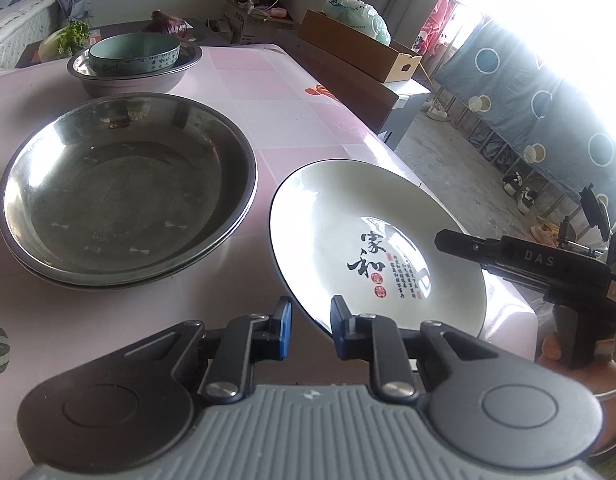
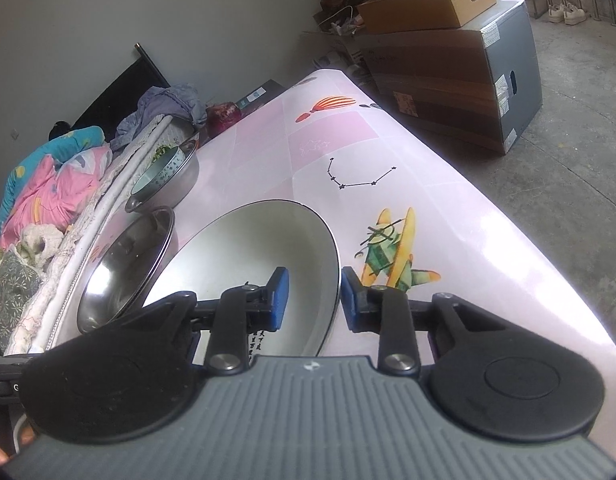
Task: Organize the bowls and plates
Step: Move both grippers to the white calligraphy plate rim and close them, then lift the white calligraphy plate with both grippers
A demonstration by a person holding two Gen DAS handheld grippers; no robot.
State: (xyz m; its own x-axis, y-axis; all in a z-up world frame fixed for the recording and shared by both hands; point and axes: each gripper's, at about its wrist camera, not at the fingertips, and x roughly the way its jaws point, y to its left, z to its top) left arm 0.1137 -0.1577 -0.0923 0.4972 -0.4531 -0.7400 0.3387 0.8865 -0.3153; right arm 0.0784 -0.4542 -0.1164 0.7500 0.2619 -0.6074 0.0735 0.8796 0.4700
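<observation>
- Left wrist view: steel basins (image 1: 124,188) stacked left of plate (image 1: 371,240); bowl (image 1: 134,53) in far basin (image 1: 176,70). Left gripper (image 1: 311,320) parted, plate's near rim between jaws.
- Right wrist view: right gripper (image 2: 312,300) parted, straddling plate (image 2: 248,256) rim; table (image 2: 447,208) beyond.

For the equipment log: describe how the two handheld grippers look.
Both match: left gripper and right gripper have ribbed grey bodies, black linkage arms with silver bolts, round black side discs, and blue fingertip pads. The left view shows the right gripper side-on, black, lettered "DAS". No sleeves visible.
</observation>
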